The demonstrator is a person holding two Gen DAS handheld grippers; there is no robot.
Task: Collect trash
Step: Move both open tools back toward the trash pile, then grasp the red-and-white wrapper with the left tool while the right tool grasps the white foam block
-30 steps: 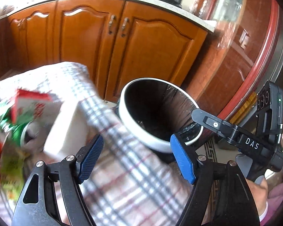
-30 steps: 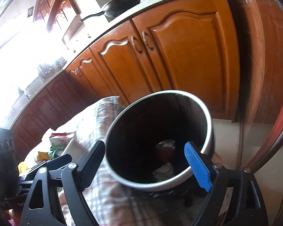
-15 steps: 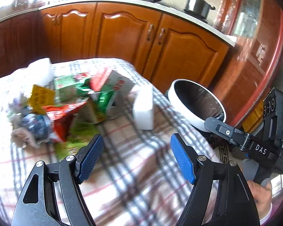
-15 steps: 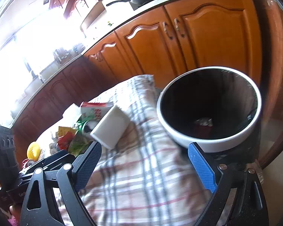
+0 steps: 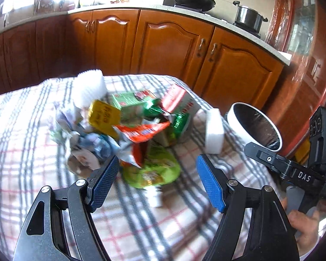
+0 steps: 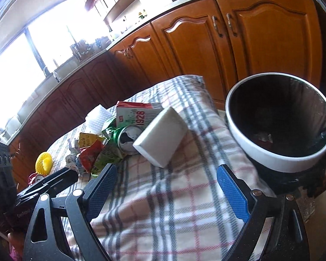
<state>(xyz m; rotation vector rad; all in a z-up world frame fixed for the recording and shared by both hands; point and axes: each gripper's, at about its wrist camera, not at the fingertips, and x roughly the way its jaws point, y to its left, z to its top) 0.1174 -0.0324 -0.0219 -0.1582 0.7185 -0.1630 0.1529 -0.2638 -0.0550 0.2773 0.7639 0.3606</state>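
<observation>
While your left gripper (image 5: pixel 157 178) hung wide open and empty, the trash pile (image 5: pixel 128 128) lay just ahead of its fingers: crumpled wrappers, a yellow packet, a green pouch (image 5: pixel 151 170) nearest, between the pads. You risked pinching the checked cloth (image 5: pixel 32 152) with that slippery pouch. Further right, the white block (image 6: pixel 160 136) sat ahead of your right gripper (image 6: pixel 168 192), equally open and empty. Beyond its right finger stood the bin (image 6: pixel 278 161), off the table edge, where loose pieces could miss.

woven checked tablecloth (image 5: pixel 43 130), matt. glossy foil wrappers (image 5: pixel 141 132). white foam block (image 6: pixel 160 137), matt. glossy varnished wood cabinets (image 5: pixel 169 43). bin (image 6: pixel 278 121): smooth white rim. shiny steel pot (image 5: pixel 248 17).
</observation>
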